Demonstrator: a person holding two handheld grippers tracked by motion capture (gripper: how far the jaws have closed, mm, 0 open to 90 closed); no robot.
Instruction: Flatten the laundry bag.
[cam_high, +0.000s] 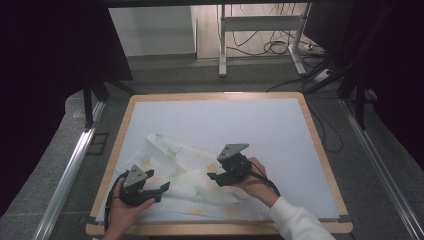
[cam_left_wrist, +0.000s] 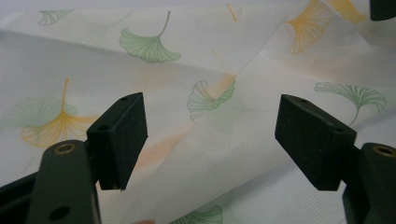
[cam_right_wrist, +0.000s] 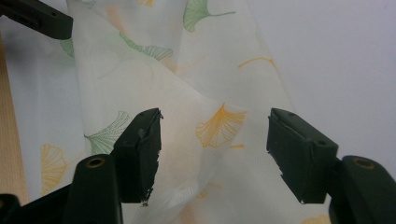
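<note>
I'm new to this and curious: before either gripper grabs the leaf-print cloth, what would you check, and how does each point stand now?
1. Left gripper open: ok, jaws wide apart.
2. Right gripper open: ok, nothing pinched.
3. Cloth between the right jaws: ok, a folded corner lies there.
4. Cloth in front of the left jaws: ok, folds lie just ahead.
5. Cloth flat: not ok, folded and creased.
6. Cloth fully on the table: ok in the high view.

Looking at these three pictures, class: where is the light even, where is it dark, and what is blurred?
High view: the table is evenly lit, the room at both sides nearly black. Left gripper view: the cloth is softly lit, no glare, its print slightly soft. Right gripper view: the leaf print is sharper, the jaw bases blurred.
</note>
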